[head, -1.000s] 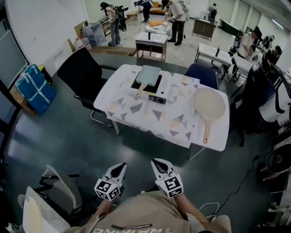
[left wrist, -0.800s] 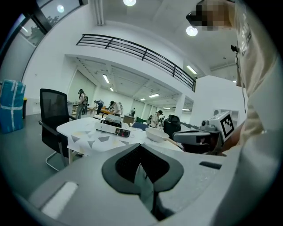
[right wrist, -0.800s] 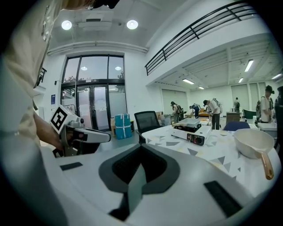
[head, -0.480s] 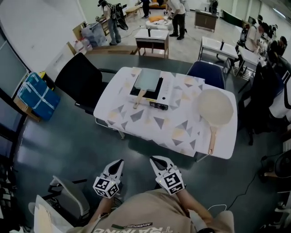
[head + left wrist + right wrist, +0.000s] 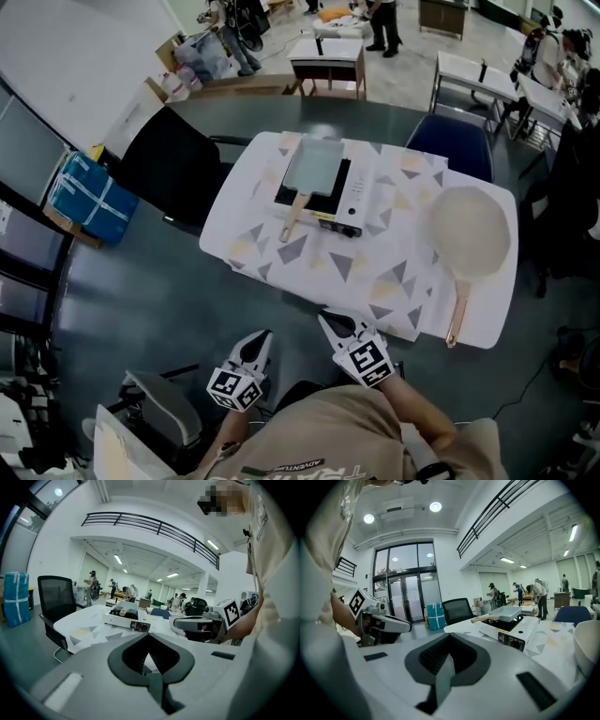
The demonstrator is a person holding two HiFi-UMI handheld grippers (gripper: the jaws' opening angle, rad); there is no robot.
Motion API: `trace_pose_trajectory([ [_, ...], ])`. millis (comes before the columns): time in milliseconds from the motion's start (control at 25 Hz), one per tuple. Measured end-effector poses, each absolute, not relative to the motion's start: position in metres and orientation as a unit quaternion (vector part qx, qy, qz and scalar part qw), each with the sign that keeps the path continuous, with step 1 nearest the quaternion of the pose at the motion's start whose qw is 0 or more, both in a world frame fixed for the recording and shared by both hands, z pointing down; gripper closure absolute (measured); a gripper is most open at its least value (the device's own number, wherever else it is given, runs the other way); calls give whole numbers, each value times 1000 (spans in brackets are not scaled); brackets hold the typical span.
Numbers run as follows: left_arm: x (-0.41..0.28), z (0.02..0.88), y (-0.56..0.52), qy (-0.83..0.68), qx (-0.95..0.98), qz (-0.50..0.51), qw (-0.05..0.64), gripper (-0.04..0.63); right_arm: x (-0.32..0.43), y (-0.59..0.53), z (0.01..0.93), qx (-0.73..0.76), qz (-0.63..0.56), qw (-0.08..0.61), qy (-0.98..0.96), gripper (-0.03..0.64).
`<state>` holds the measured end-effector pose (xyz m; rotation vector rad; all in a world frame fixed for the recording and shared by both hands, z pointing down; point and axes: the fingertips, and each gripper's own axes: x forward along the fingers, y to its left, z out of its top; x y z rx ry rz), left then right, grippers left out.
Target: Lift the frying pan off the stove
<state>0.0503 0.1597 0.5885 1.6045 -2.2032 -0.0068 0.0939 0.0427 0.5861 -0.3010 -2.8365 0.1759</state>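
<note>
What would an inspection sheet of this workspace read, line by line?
surface: table under a triangle-patterned cloth.
job's things: rectangular frying pan sits on the stove, its wooden handle pointing toward the near edge.
clutter: round cream pan at the table's right end.
grippers: left gripper and right gripper both shut, empty, short of the table.
cables: nothing seen on the table.
surroundings: black chair, blue chair, blue bundle on the floor; people at far tables.
</note>
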Motion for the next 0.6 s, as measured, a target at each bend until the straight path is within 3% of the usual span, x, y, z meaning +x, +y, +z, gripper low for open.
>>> trace_pose_trajectory([
  [280,17,598,148,-784,579,-36,219,595,62,44,600,-132,56,171,-975,614],
  [600,-44,588,152,-758,622,-26,196,595,4,43,572,-85,21,159,-983,614],
])
